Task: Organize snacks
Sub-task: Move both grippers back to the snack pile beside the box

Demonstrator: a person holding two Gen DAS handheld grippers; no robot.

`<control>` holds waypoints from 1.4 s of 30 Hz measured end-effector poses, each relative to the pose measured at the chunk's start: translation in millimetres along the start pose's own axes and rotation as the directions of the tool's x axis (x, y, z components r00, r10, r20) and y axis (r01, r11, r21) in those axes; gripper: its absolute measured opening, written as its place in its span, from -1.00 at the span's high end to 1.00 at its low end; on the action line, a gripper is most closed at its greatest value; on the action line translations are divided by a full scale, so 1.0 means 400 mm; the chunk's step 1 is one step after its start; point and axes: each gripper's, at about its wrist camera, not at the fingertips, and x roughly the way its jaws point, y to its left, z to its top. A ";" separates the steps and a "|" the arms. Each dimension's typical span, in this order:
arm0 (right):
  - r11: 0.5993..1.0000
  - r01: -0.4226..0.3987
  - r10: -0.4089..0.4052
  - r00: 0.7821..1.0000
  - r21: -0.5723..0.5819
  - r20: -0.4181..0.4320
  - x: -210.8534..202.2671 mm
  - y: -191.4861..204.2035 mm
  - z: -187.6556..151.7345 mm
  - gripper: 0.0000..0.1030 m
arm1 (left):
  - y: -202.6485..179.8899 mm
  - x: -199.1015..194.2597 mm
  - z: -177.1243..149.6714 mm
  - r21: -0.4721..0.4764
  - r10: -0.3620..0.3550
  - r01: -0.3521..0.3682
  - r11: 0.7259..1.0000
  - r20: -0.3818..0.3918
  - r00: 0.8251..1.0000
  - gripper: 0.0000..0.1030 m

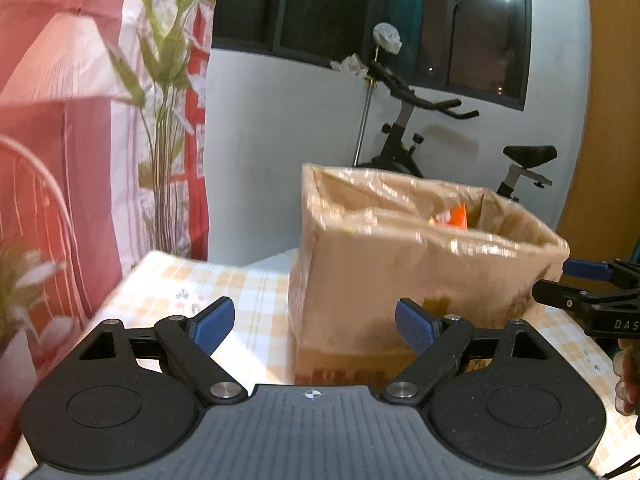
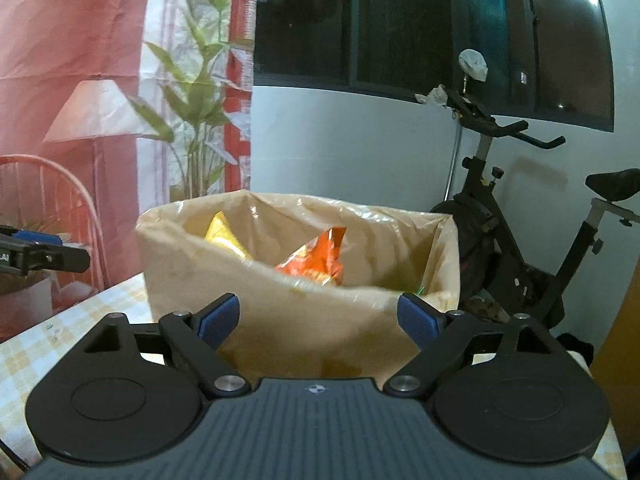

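A cardboard box [image 2: 304, 300] lined with clear plastic stands on the checked tablecloth [image 1: 224, 280], holding an orange snack bag [image 2: 316, 258] and a yellow snack bag [image 2: 224, 236]; their printing is too blurred to read. The left gripper [image 1: 315, 326] and the right gripper [image 2: 319, 322] both gape wide and empty before the box. "DAS" shows on the right gripper in the left view.

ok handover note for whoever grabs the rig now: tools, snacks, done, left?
Left tool: open, empty, facing the cardboard box.
Right tool: open, empty, close to the box's near wall.
Box stands on the checked tablecloth, lined with plastic.
Done: an orange snack bag and a yellow snack bag are inside the box.
Left: no loose snacks visible in either view; check the table out of frame before calling it finished.
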 end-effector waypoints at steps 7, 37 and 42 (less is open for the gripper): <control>0.999 0.001 0.002 0.998 0.039 -0.066 -0.009 -0.003 -0.083 -0.72 | -0.003 0.017 -0.069 -0.016 0.014 -0.015 1.000 -0.056 0.998 -0.73; 0.988 0.149 -0.131 0.949 0.042 -0.288 0.006 -0.097 -0.358 -0.69 | -0.004 0.042 -0.222 -0.070 0.069 -0.081 0.994 -0.163 0.984 -0.69; 0.994 0.098 -0.105 0.940 -0.037 -0.325 0.071 -0.100 -0.350 -0.69 | -0.004 0.040 -0.227 -0.073 0.068 -0.081 0.994 -0.168 0.983 -0.69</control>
